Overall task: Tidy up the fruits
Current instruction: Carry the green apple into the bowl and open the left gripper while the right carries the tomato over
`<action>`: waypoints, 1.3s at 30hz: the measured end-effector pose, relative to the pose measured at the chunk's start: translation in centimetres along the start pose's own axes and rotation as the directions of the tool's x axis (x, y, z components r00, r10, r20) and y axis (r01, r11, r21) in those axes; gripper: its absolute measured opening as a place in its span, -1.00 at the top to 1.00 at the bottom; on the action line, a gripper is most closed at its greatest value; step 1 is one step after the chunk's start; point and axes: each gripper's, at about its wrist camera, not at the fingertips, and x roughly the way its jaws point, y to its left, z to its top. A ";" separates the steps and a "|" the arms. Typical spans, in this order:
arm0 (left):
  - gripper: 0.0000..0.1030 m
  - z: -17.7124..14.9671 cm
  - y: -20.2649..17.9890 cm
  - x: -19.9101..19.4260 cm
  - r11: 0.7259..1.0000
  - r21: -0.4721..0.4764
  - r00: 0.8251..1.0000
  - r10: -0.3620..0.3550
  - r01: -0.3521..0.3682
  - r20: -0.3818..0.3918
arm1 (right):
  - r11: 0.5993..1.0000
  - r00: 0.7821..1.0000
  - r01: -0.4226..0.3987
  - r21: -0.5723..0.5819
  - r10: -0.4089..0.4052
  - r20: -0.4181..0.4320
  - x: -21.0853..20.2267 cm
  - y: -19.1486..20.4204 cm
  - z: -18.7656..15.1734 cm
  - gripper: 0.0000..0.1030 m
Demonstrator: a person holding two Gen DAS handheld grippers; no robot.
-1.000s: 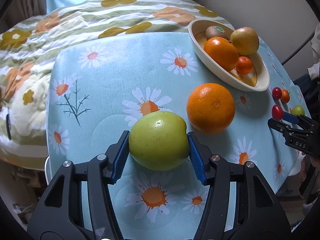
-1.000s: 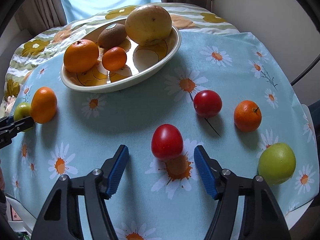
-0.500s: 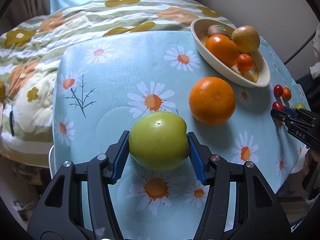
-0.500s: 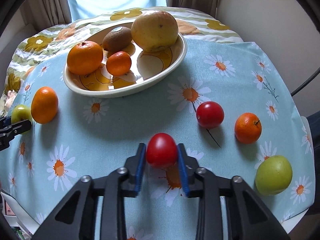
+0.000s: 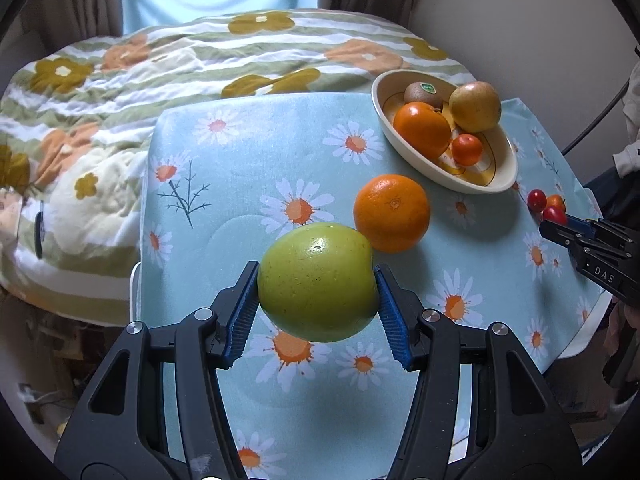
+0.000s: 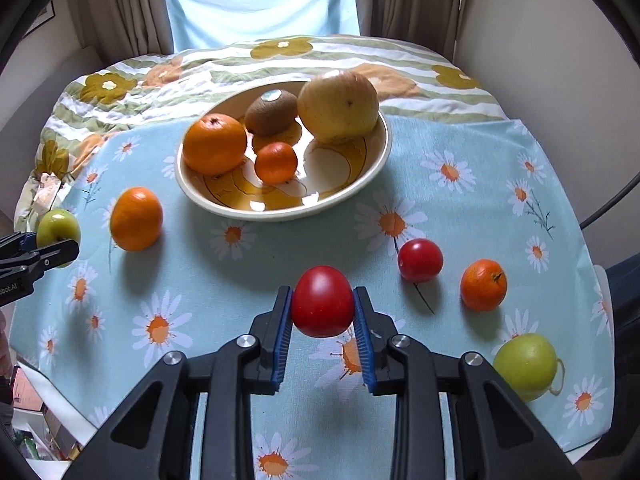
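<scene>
My left gripper point(image 5: 316, 284) is shut on a green apple point(image 5: 318, 282) and holds it above the daisy tablecloth; it also shows in the right wrist view point(image 6: 59, 229). My right gripper point(image 6: 322, 304) is shut on a red tomato point(image 6: 322, 301), lifted off the cloth. A cream bowl point(image 6: 352, 188) holds a large orange point(image 6: 215, 144), a small mandarin point(image 6: 276, 162), a kiwi point(image 6: 271, 112) and a yellow apple point(image 6: 338, 106). On the cloth lie an orange point(image 5: 392, 212), a second tomato point(image 6: 420, 260), a mandarin point(image 6: 483, 285) and another green apple point(image 6: 525, 366).
The table point(image 5: 248, 168) wears a light blue daisy cloth; its edges drop off at left and front. A floral striped quilt point(image 5: 160, 64) lies behind it. A wall stands at the right and curtains at the back.
Both grippers have risen with their fruit: the green apple and the red tomato are higher off the cloth. One second ago the right gripper was open around the tomato; it has since shut on it.
</scene>
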 end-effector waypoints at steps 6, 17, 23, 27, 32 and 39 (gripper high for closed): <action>-0.17 -0.1 -1.6 -3.0 1.000 -0.021 0.998 0.018 -0.017 0.054 | 0.998 0.998 -0.035 -0.042 0.037 0.045 -2.6 -0.5 0.7 0.47; -0.17 1.6 -7.3 -6.7 0.999 -0.028 0.985 0.038 -0.033 0.168 | 0.985 0.985 -0.110 -0.135 0.126 0.115 -7.0 -2.5 2.3 0.47; -0.17 2.9 -11.1 -6.9 0.999 -0.032 0.975 0.049 -0.043 0.216 | 0.971 0.976 -0.143 -0.189 0.170 0.134 -8.3 -4.1 3.6 0.47; -0.17 4.3 -12.9 -5.9 0.999 -0.034 0.972 0.039 -0.031 0.234 | 0.962 0.972 -0.160 -0.222 0.193 0.136 -8.4 -5.1 4.8 0.47; -0.17 6.5 -14.1 -3.2 1.000 -0.014 0.974 0.014 -0.012 0.226 | 0.957 0.971 -0.170 -0.233 0.203 0.126 -7.3 -6.0 5.9 0.47; -0.17 9.9 -14.1 1.1 0.999 0.049 0.983 -0.025 0.017 0.184 | 0.969 0.977 -0.169 -0.182 0.189 0.098 -4.5 -6.3 7.1 0.47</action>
